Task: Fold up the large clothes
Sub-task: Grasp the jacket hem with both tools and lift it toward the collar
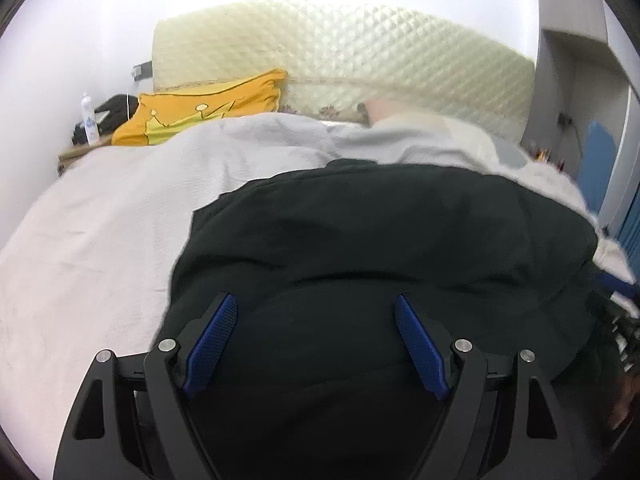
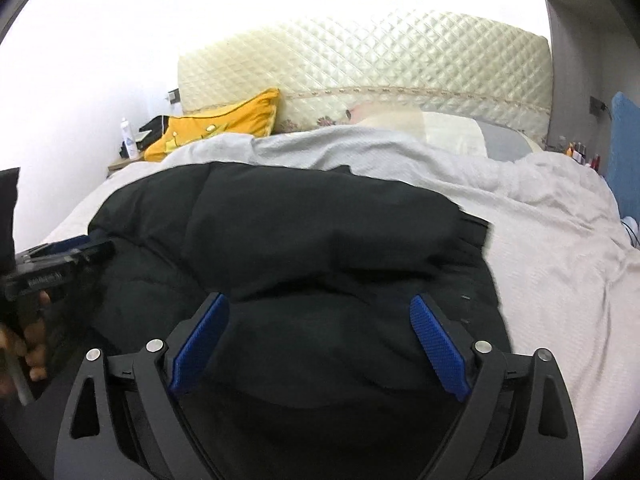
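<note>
A large black padded jacket (image 1: 380,232) lies spread on the pale grey bedspread (image 1: 100,240), bulging in soft folds. My left gripper (image 1: 314,300) hovers over its near part, blue pads wide apart, with only the jacket's surface under the gap. In the right wrist view the same jacket (image 2: 300,220) fills the middle, its right edge ending on the bedspread (image 2: 560,260). My right gripper (image 2: 318,300) stands open just above it. Neither gripper pinches any cloth. The left gripper (image 2: 60,264), held by a hand (image 2: 32,340), shows at that view's left edge.
A quilted cream headboard (image 1: 340,60) rises behind the bed. A yellow pillow (image 1: 200,108) and a white pillow (image 2: 440,128) lie at the head. A bottle (image 1: 89,120) stands on a bedside table at the left. A blue panel (image 2: 624,152) is at the right.
</note>
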The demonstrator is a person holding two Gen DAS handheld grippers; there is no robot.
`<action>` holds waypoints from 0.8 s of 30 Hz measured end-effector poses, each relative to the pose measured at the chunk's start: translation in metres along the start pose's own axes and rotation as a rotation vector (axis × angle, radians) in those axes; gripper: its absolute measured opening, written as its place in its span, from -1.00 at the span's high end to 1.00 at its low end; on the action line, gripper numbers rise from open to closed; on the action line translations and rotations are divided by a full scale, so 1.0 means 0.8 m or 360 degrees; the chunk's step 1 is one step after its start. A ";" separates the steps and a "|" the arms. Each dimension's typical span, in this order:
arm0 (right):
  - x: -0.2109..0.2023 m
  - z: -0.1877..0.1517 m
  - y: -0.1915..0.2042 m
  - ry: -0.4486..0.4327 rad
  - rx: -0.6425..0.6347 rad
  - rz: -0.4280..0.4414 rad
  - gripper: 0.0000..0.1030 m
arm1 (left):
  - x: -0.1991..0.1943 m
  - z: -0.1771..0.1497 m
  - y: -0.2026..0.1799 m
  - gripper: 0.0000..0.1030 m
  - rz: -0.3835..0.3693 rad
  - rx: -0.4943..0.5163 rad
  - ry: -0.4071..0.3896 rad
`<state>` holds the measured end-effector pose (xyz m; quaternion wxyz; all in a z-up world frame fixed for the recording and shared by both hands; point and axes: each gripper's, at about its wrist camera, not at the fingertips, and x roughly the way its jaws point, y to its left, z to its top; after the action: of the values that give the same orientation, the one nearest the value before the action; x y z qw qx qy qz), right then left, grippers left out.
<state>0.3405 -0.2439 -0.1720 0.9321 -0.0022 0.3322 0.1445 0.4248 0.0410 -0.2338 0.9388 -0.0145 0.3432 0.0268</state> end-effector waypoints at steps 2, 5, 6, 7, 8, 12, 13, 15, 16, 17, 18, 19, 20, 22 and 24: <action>-0.002 -0.004 -0.018 -0.0006 0.0019 -0.0036 -0.58 | 0.002 -0.001 0.004 -0.59 0.0043 0.0015 0.0007; 0.003 -0.013 -0.041 0.0005 0.0080 -0.0070 -0.42 | 0.013 -0.005 0.009 -0.61 0.0030 -0.0040 0.0067; 0.009 -0.017 -0.045 0.0027 0.0092 -0.0072 -0.42 | 0.016 -0.004 0.011 -0.61 0.0038 -0.0023 0.0073; 0.015 -0.021 -0.046 0.0048 0.0095 -0.0074 -0.43 | 0.019 -0.005 0.008 -0.61 0.0048 -0.0002 0.0076; 0.021 -0.025 -0.046 0.0065 0.0098 -0.0079 -0.43 | 0.021 -0.006 0.005 -0.61 0.0052 0.0007 0.0076; 0.042 -0.039 -0.059 0.0125 0.0169 -0.0015 -0.52 | 0.032 -0.010 0.008 -0.61 0.0035 -0.0004 0.0092; 0.048 -0.040 -0.059 0.0137 0.0166 -0.0006 -0.56 | 0.035 -0.011 0.008 -0.62 0.0026 -0.0008 0.0103; 0.055 -0.041 -0.057 0.0146 0.0139 -0.0013 -0.62 | 0.039 -0.014 0.007 -0.63 0.0024 -0.0006 0.0110; 0.058 -0.042 -0.054 0.0148 0.0124 -0.0023 -0.64 | 0.042 -0.015 0.006 -0.63 0.0021 -0.0006 0.0113; 0.058 -0.043 -0.053 0.0150 0.0120 -0.0026 -0.65 | 0.044 -0.015 0.006 -0.64 0.0019 -0.0008 0.0117; 0.060 -0.044 -0.053 0.0153 0.0120 -0.0026 -0.65 | 0.044 -0.016 0.007 -0.64 0.0017 -0.0011 0.0118; 0.061 -0.045 -0.053 0.0157 0.0123 -0.0024 -0.66 | 0.045 -0.015 0.007 -0.64 0.0017 -0.0014 0.0119; 0.062 -0.045 -0.054 0.0159 0.0124 -0.0023 -0.66 | 0.044 -0.015 0.007 -0.64 0.0019 -0.0017 0.0117; 0.059 -0.045 -0.054 0.0166 0.0126 -0.0023 -0.65 | 0.040 -0.014 0.009 -0.64 0.0027 -0.0022 0.0104; 0.058 -0.040 -0.059 0.0170 0.0132 -0.0017 -0.65 | 0.034 -0.013 0.009 -0.64 0.0039 -0.0025 0.0091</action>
<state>0.3677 -0.2799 -0.2300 0.9131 0.0271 0.3871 0.1253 0.4385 0.0488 -0.2590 0.9280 -0.0183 0.3699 0.0405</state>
